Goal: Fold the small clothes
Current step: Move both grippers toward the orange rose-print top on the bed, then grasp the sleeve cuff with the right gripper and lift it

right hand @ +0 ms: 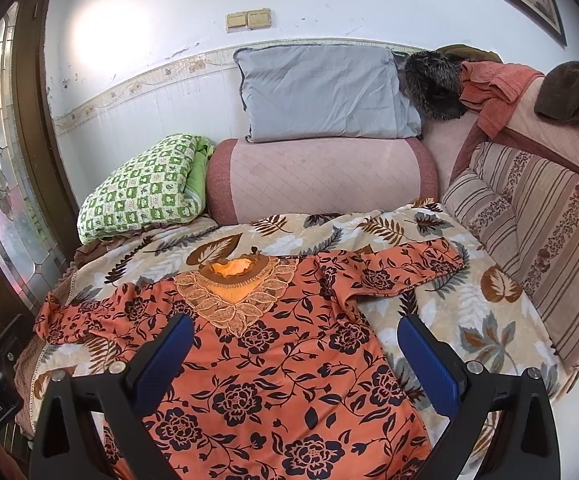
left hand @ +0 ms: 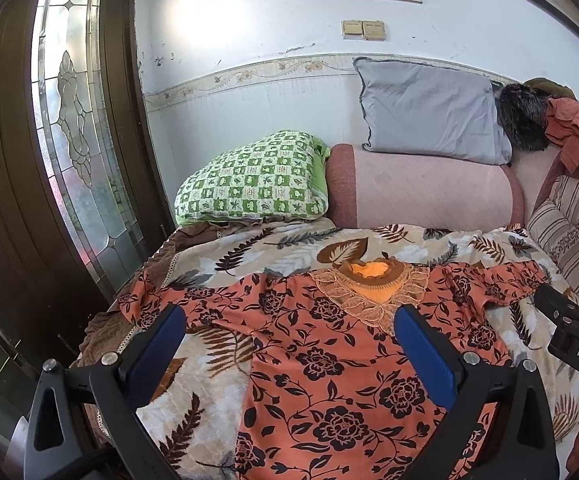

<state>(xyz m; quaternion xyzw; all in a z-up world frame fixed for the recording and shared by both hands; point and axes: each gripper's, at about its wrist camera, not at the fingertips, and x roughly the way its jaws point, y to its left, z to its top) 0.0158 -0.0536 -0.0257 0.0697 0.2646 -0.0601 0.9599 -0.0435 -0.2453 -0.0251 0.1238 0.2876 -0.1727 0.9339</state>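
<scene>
An orange blouse with dark flowers (left hand: 329,352) (right hand: 273,368) lies spread flat on the leaf-patterned blanket (left hand: 249,252) (right hand: 449,320), both sleeves stretched out sideways and its lace neckline (left hand: 373,292) (right hand: 233,292) towards the pillows. My left gripper (left hand: 289,344) hovers open above the blouse's left side, blue pads wide apart, nothing between them. Over the blouse's right side my right gripper (right hand: 293,356) is also open and holds nothing. The right gripper's body (left hand: 577,332) shows at the right edge of the left wrist view.
A green checked pillow (left hand: 253,176) (right hand: 141,188), a pink bolster (left hand: 421,188) (right hand: 321,176) and a grey pillow (left hand: 429,112) (right hand: 321,92) line the wall. Striped cushions (right hand: 529,216) and piled clothes (right hand: 493,88) stand right. A glass door (left hand: 77,120) is left.
</scene>
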